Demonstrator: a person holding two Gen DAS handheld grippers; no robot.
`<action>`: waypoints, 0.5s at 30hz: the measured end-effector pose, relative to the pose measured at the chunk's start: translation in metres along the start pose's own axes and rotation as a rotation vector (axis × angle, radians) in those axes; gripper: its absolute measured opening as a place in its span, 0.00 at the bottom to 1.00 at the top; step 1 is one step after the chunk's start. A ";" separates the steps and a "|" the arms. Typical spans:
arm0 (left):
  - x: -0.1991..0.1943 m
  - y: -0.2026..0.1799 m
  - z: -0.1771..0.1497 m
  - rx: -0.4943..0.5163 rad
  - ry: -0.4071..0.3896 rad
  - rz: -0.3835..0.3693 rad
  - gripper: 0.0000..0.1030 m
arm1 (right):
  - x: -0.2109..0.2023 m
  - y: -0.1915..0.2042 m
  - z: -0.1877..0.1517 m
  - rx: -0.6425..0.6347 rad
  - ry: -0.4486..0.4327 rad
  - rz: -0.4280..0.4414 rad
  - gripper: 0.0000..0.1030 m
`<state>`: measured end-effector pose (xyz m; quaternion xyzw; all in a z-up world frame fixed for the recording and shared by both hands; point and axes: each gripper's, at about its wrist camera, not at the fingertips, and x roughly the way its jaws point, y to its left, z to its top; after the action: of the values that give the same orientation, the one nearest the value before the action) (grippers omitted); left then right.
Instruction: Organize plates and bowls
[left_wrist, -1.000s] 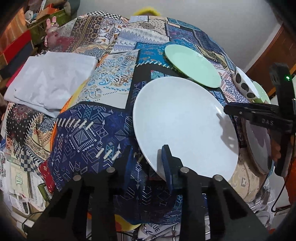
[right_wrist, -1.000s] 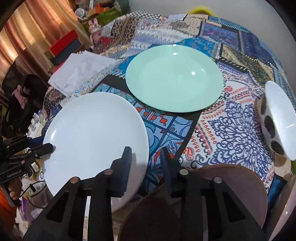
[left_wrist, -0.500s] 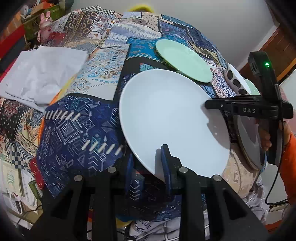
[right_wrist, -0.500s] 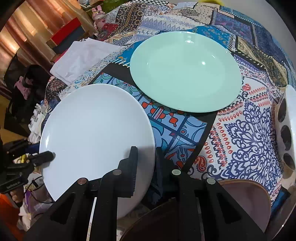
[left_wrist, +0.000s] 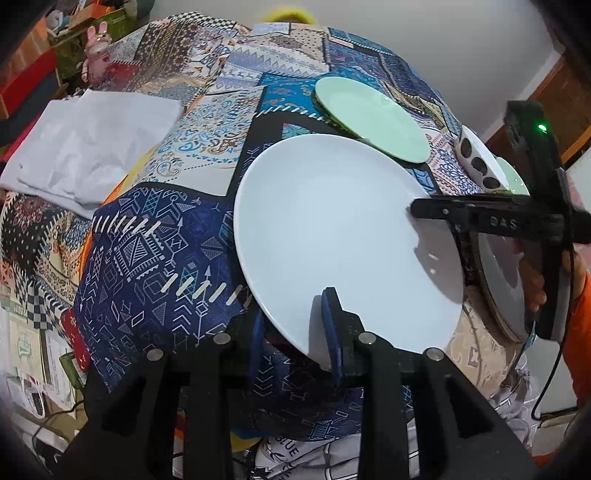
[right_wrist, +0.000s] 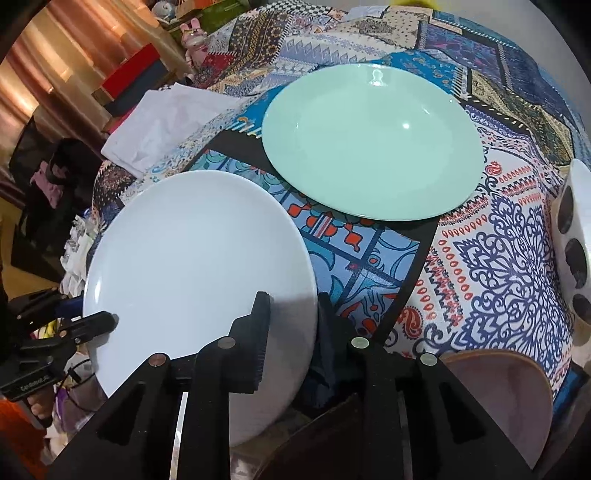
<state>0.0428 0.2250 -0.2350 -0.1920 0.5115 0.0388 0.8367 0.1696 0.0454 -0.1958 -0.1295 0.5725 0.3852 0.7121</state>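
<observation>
Left wrist view: my left gripper (left_wrist: 295, 328) has its jaws clamped on the near rim of the white plate (left_wrist: 332, 236), one finger above, one below. Right wrist view shows my right gripper (right_wrist: 291, 332) pinching the opposite rim the same way. Two-point hold because the plate is wide and slick; one pinch at the edge would likely let it droop or twist.

Plate looks raised and tilted off the patchwork tablecloth (left_wrist: 147, 236), overhanging the table edge on my side. Green plate (right_wrist: 373, 147) lies flat on the cloth just beyond it, edges close, can't tell if touching. My guess: white goes on green to start a stack.

Spotted bowl (right_wrist: 572, 254) sits at the right, on its side, clear of the path. Brown round dish (right_wrist: 498, 387) is under my right gripper.

Risk: uneven lift between grippers slips a rim out.
</observation>
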 end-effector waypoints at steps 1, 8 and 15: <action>0.000 0.002 0.000 -0.009 0.000 0.001 0.29 | -0.002 0.000 -0.002 0.003 -0.006 0.002 0.22; -0.004 0.007 0.000 -0.037 -0.001 0.010 0.29 | -0.013 -0.002 -0.006 0.029 -0.045 0.032 0.22; -0.010 0.007 0.004 -0.049 -0.012 0.017 0.29 | -0.026 -0.001 -0.009 0.038 -0.092 0.034 0.22</action>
<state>0.0402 0.2341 -0.2267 -0.2077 0.5071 0.0594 0.8344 0.1625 0.0287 -0.1753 -0.0884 0.5486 0.3919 0.7333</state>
